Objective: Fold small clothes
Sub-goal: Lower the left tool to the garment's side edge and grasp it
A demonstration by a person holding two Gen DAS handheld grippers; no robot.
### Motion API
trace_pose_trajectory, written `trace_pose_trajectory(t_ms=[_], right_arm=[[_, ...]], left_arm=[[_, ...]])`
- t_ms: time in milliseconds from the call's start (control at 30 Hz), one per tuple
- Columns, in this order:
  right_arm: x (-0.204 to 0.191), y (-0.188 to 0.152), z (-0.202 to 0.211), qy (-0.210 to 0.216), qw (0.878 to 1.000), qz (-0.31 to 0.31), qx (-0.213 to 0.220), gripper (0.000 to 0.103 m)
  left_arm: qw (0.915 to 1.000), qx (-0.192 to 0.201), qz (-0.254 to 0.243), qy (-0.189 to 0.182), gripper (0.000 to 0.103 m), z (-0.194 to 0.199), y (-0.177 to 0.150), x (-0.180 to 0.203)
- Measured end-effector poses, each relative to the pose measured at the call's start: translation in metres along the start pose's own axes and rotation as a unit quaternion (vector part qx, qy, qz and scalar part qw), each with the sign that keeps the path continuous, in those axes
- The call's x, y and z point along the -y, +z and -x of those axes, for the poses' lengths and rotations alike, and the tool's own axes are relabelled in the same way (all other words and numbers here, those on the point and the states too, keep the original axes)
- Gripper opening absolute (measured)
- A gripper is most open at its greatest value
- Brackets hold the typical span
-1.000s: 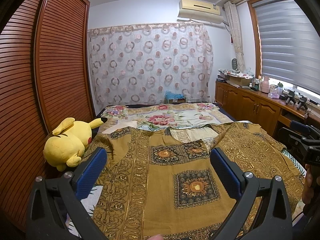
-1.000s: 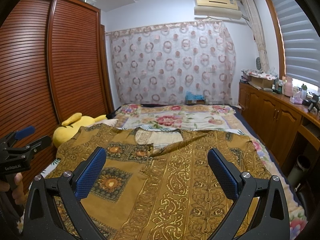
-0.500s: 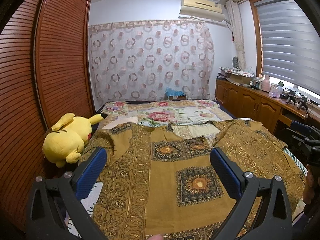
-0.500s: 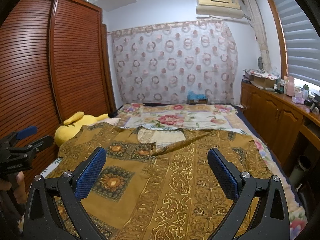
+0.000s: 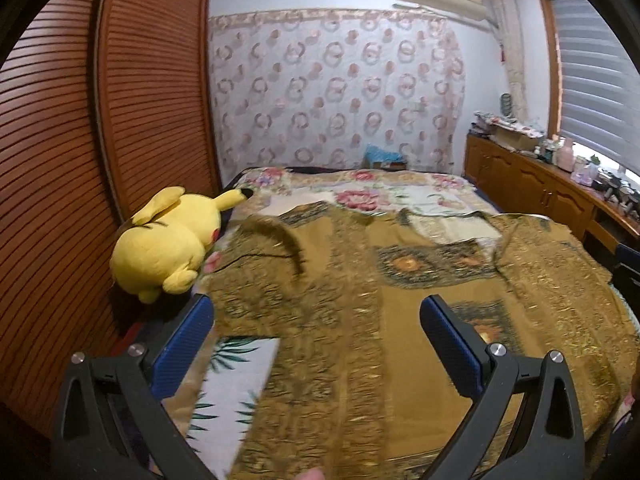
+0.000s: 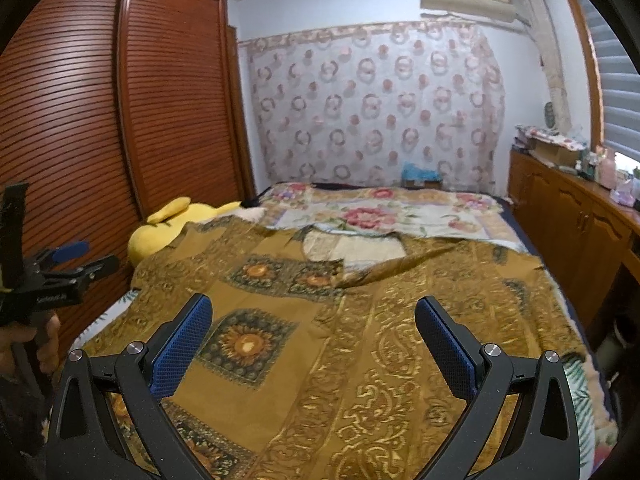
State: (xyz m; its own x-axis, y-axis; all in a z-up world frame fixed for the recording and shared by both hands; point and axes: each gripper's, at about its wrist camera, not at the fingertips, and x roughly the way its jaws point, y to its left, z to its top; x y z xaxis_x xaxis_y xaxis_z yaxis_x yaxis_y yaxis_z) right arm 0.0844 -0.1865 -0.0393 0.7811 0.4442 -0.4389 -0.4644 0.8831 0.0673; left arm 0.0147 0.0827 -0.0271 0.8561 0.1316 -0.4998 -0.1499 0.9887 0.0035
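A: While both tools are hanging over the bed [image 6: 400, 216], what is each view giving you that the other isn't?

B: The left view is showing the whole plush [image 5: 168, 244] lying just beside the garment [image 5: 360, 320], plus a strip of leaf-print sheet [image 5: 236, 384] under the cloth's near left edge. The right view is catching only the plush's top, but it is showing the left tool [image 6: 76, 258] from outside, gripped by a hand [image 6: 28, 344].

A: And the tools themselves?

B: The left tool's fingers are standing wide apart, holding nothing. The right tool [image 6: 312, 344] is doing the same.

A: How is the garment looking?

B: It is lying spread flat over the near half of the bed, ochre with gold scrollwork and dark floral squares. A pale lining is showing at the neckline, and one fold is ridging up beside it.
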Motion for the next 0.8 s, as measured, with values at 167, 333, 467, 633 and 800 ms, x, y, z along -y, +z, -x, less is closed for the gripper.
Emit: trace_pose_trajectory(t_ms=[167, 333, 467, 633, 800], right_arm=[[-0.010, -0.004, -0.016, 0.014, 1.000, 0.016, -0.016, 0.103], [-0.021, -0.004, -0.035, 0.030, 0.998, 0.035, -0.034, 0.103], [-0.031, 0.001, -0.056, 0.039, 0.997, 0.053, -0.044, 0.103], [-0.038, 0.007, -0.084, 0.053, 0.995, 0.060, -0.061, 0.103], [-0.038, 0.010, -0.113, 0.066, 0.992, 0.057, -0.087, 0.103]], left_arm=[[0.9998, -0.010, 0.009, 0.014, 0.103, -0.012, -0.007, -0.019], [0.9992, -0.034, 0.016, 0.017, 0.103, -0.030, -0.015, -0.040], [0.9981, -0.051, 0.017, 0.031, 0.103, -0.045, -0.019, -0.062], [0.9965, -0.077, 0.022, 0.024, 0.103, -0.067, -0.023, -0.084], [0.9939, -0.102, 0.041, -0.002, 0.103, -0.084, -0.025, -0.099]])
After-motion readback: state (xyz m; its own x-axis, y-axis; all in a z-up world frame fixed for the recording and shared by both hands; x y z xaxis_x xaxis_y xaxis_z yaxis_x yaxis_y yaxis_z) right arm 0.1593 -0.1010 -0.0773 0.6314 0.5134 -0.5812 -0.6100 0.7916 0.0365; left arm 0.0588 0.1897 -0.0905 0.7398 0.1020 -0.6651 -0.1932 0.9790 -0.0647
